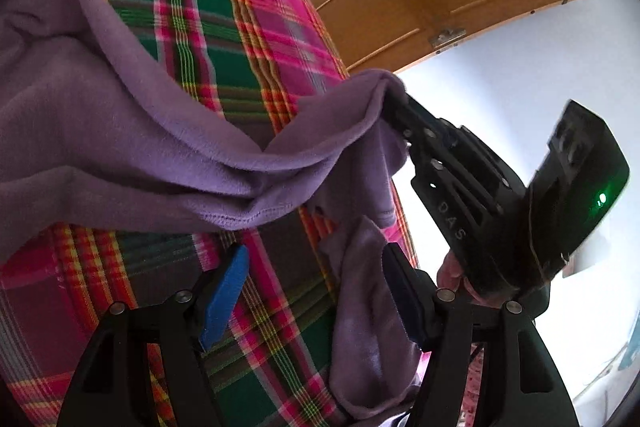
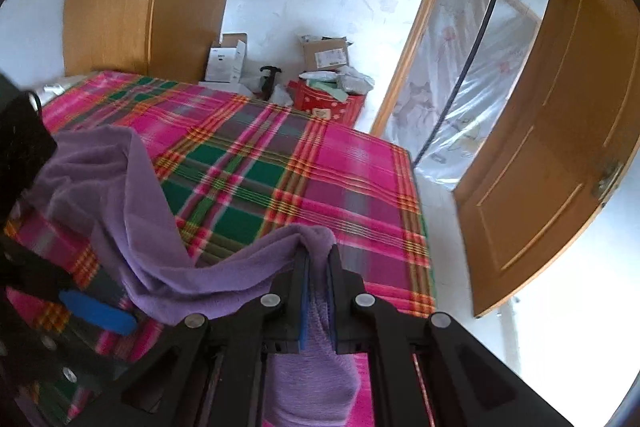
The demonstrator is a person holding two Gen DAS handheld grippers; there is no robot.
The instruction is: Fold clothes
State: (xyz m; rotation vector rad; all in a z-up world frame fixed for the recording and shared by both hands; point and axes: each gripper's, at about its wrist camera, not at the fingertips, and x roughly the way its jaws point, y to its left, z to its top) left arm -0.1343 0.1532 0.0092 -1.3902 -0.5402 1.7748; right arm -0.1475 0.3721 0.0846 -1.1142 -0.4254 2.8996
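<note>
1 purple garment [image 1: 120, 115] lies rumpled on the plaid bed cover [image 2: 280, 163], no fold done, its edge raised in the clamped right gripper [image 2: 318, 267] while the left gripper [image 1: 316, 287] gapes with nothing between its pads.

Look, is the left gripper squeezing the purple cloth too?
No, the left gripper is open, its blue fingers standing apart, while the right gripper pinches the purple cloth.

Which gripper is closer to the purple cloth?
Right. The right gripper is clamped on a fold of the purple cloth. The left gripper is open, with part of the cloth hanging by one finger.
</note>
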